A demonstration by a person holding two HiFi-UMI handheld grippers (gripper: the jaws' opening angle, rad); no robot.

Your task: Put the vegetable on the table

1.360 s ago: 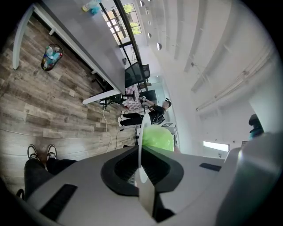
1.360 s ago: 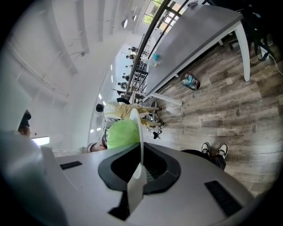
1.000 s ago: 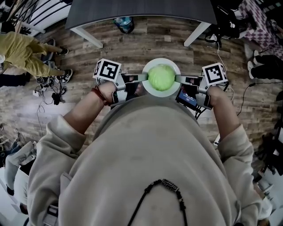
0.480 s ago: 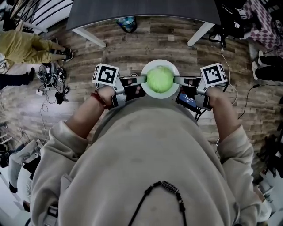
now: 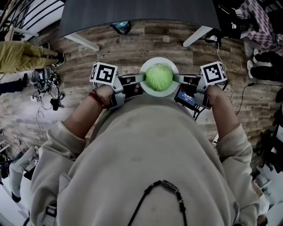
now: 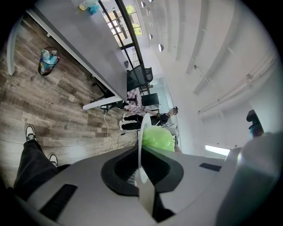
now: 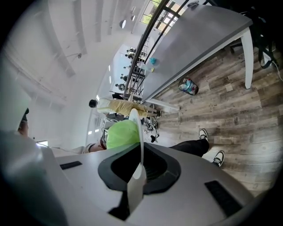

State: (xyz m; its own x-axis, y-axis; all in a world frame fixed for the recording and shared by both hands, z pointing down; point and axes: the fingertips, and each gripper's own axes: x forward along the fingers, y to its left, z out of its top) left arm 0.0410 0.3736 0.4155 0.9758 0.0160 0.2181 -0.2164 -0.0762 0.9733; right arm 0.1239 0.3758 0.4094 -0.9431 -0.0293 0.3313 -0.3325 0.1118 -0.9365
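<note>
A round green cabbage (image 5: pixel 158 77) rests on a white plate (image 5: pixel 170 91) carried in front of the person's chest, above the wood floor. My left gripper (image 5: pixel 140 78) is shut on the plate's left rim and my right gripper (image 5: pixel 177 79) is shut on its right rim. In the left gripper view the plate (image 6: pixel 140 145) runs edge-on into the closed jaws, with the cabbage (image 6: pixel 157 137) behind it. The right gripper view shows the same: plate (image 7: pixel 140 132) edge-on, cabbage (image 7: pixel 121 133) to its left. The grey table (image 5: pixel 132 11) stands ahead, beyond the plate.
White table legs (image 5: pixel 82 40) (image 5: pixel 199 34) stand on the plank floor, with a bag or bin (image 5: pixel 120 26) under the table. A person in yellow trousers (image 5: pixel 22 53) and a tangle of cables (image 5: pixel 48 84) are at left. Seated legs (image 5: pixel 265 62) are at right.
Both grippers keep the same hold on the plate. The floor and table have shifted slightly in view, and the person in yellow has drifted toward the left edge.
</note>
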